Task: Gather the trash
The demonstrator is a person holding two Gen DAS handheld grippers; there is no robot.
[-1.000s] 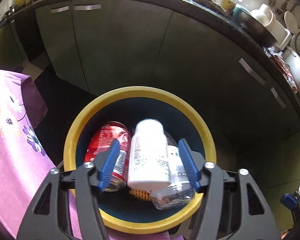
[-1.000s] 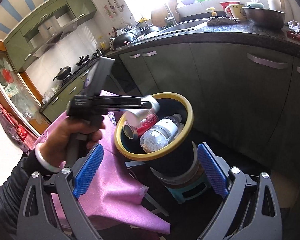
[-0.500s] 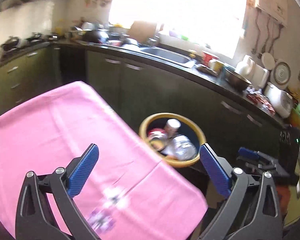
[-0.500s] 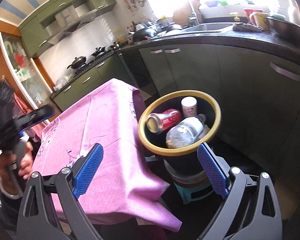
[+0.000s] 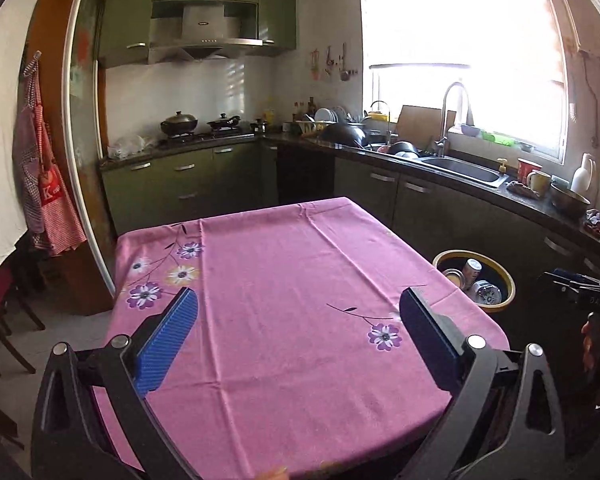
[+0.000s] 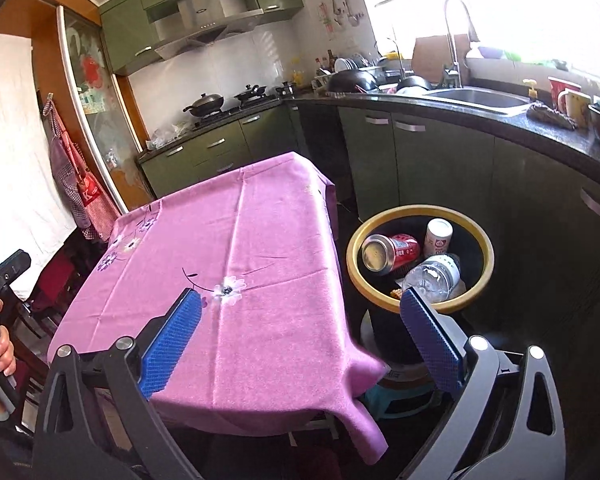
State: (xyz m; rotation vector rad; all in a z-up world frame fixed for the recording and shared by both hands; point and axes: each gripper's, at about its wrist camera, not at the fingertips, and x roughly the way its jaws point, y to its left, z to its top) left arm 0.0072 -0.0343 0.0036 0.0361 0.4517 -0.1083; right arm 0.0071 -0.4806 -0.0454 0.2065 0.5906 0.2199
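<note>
Now the trash sits gathered in the yellow-rimmed bin, which stands on a small stool just beside the table's near right corner, below the dark green counter cabinets. Inside it I see a red soda can lying on its side with its silver end toward me, a white bottle with a red mark on its label standing tilted behind it, a crumpled clear plastic bottle in front, and a scrap of something yellow at the bottom edge. My right wrist view looks down into the bin and shows all of this plainly; my left wrist view catches the same bin only small and far off, past the table's right edge, with the items inside too small to tell apart. My left view instead lays out the whole pink flowered tablecloth, and beyond it the stove with its pots and the sink under the bright window. My left gripper has just been opening, its blue pads now spread wide over the cloth with nothing between them. My right gripper also stands wide apart and empty, one pad over the cloth, the other in front of the bin's rim.
</note>
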